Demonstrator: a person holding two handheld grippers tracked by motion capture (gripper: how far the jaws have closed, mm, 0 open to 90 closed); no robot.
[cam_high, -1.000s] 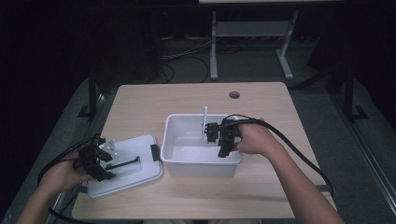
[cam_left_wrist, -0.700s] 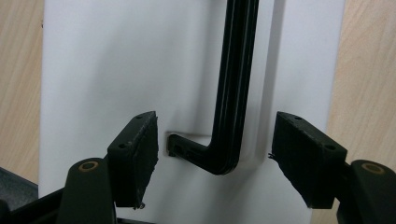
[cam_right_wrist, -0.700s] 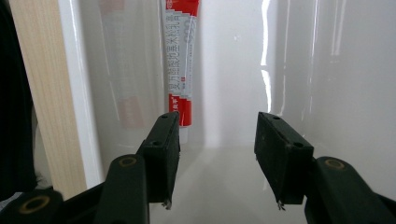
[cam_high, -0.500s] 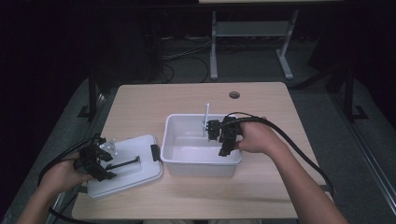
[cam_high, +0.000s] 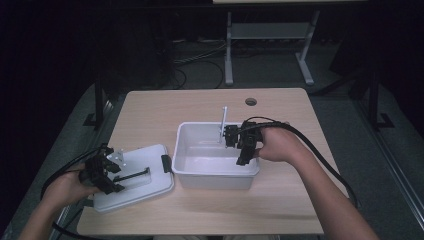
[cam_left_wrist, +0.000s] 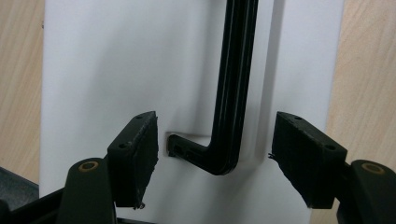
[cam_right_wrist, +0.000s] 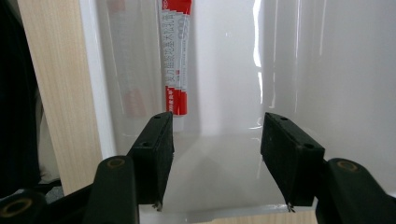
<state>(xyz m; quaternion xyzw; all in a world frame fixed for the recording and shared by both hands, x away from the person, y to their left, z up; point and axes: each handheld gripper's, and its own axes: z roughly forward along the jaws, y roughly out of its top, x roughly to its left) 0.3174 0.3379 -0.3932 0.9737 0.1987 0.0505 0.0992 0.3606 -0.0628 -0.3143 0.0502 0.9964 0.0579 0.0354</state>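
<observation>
Down on the wooden worktop sat a white tub near the middle. Its white lid lay flat just to the left of it, with a black handle on top.

Inside the tub, a tube with red and white print leaned up against a wall, its end on the tub floor. From above, only a thin white tip could be seen, sticking up past the far rim.

The right gripper hung over the right end of the tub and pointed down into it. Its jaws had just been opening. They stood apart with nothing between them, and the tube stood a little beyond its left jaw.

The left gripper was over the left end of the lid. Its jaws were spread wide on both sides of the bent end of the handle and were not touching it.
</observation>
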